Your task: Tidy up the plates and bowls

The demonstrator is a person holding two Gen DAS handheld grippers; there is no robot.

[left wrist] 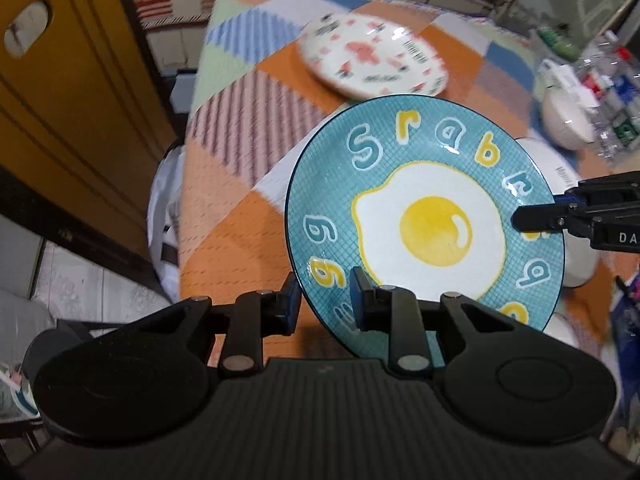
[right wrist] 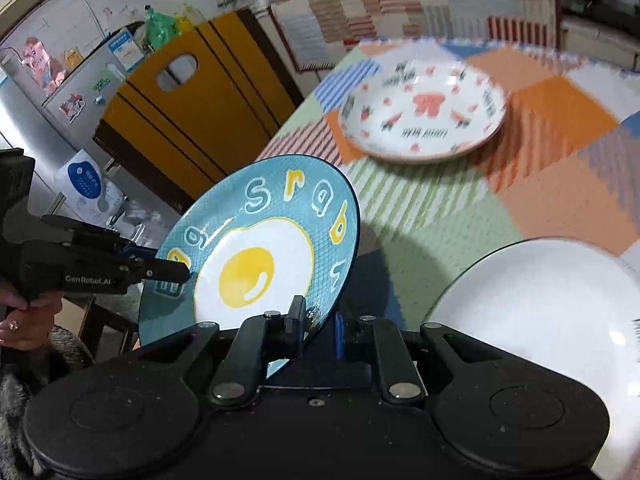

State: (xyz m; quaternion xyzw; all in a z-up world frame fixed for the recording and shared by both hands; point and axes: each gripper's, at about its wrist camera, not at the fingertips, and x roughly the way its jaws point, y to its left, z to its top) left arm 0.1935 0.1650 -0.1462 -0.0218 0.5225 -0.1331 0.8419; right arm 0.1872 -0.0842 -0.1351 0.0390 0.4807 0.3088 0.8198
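A teal plate with a fried-egg picture (left wrist: 424,216) is held tilted above the table by both grippers. My left gripper (left wrist: 326,306) is shut on its near rim. My right gripper (right wrist: 318,330) is shut on the opposite rim and shows in the left wrist view (left wrist: 532,220) at the right. The same plate (right wrist: 260,252) and my left gripper (right wrist: 176,272) show in the right wrist view. A white plate with red prints (left wrist: 372,58) lies flat further back on the table, also in the right wrist view (right wrist: 424,108).
A white plate (right wrist: 536,312) lies to the right on the patchwork tablecloth (right wrist: 560,176), partly under the teal plate (left wrist: 560,168). Bottles and a white bowl (left wrist: 568,116) crowd the far right. A yellow cabinet (left wrist: 68,92) stands left of the table.
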